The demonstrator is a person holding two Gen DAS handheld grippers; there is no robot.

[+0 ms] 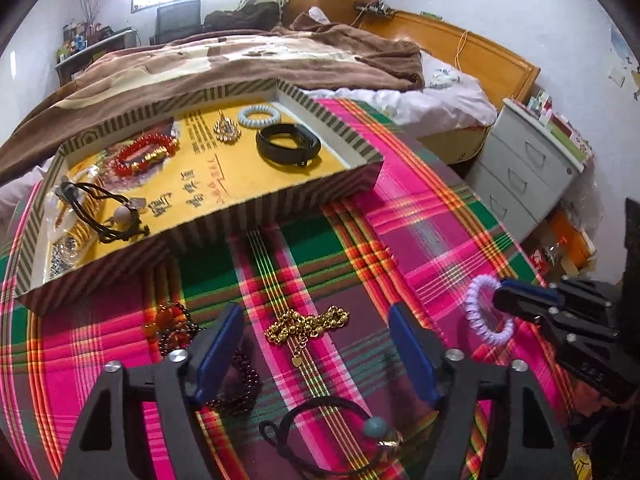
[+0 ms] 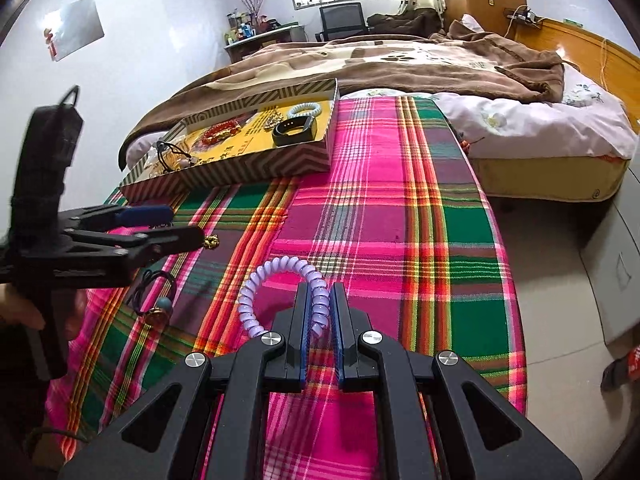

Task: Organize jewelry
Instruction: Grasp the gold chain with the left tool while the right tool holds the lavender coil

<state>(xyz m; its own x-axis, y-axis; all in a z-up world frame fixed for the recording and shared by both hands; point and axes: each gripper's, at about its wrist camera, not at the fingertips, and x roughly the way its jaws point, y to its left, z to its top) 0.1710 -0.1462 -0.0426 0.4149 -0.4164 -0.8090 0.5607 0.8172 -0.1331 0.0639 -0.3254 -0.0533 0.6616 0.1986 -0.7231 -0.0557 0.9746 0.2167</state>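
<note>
The lilac spiral plastic hair tie (image 2: 280, 280) is being pinched by the right tool (image 2: 321, 312); the left tool (image 1: 316, 344) is hanging spread above the gold bead chain (image 1: 306, 324).

Striped box (image 1: 224, 216): one
Pieces inside the box: five clear — red bead bracelet (image 1: 146, 155), gold pendant (image 1: 227, 130), pale blue coil tie (image 1: 259, 115), black band (image 1: 288, 144), dark cord bracelet (image 1: 108, 212)
Pieces in front of the box: five — gold chain (image 1: 306, 323), dark bead string (image 1: 176, 326), black cord bracelet (image 1: 328, 432), amber bead piece (image 1: 166, 316), lilac coil tie (image 2: 280, 292)
Hand-held grippers: two
</note>
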